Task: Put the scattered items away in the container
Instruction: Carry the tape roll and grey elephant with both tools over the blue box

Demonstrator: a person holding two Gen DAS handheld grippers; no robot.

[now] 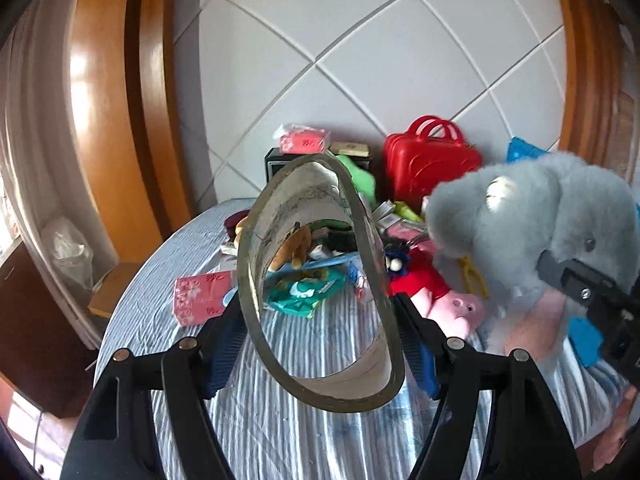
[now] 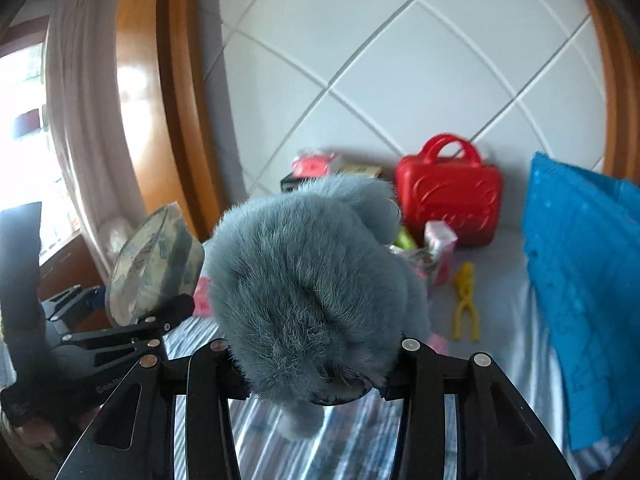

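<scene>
My left gripper (image 1: pixel 320 352) is shut on a big roll of clear tape (image 1: pixel 372 264), held upright above the striped bed sheet; the roll also shows in the right wrist view (image 2: pixel 156 268). My right gripper (image 2: pixel 312 364) is shut on a grey plush elephant (image 2: pixel 308 280), lifted off the bed. In the left wrist view the elephant (image 1: pixel 532 232) hangs at the right with the right gripper (image 1: pixel 592 296) clamped on its face. A pile of scattered items lies behind the roll, with a pink pig plush (image 1: pixel 448 300) and a green packet (image 1: pixel 304 292). I cannot tell which thing is the container.
A red toy case (image 2: pixel 450 196) stands against the white padded headboard (image 2: pixel 400 80). A blue bag (image 2: pixel 580 280) lies at the right. A yellow plastic clip (image 2: pixel 464 300) and a pink carton (image 2: pixel 440 248) lie on the sheet. A wooden frame and curtain are at the left.
</scene>
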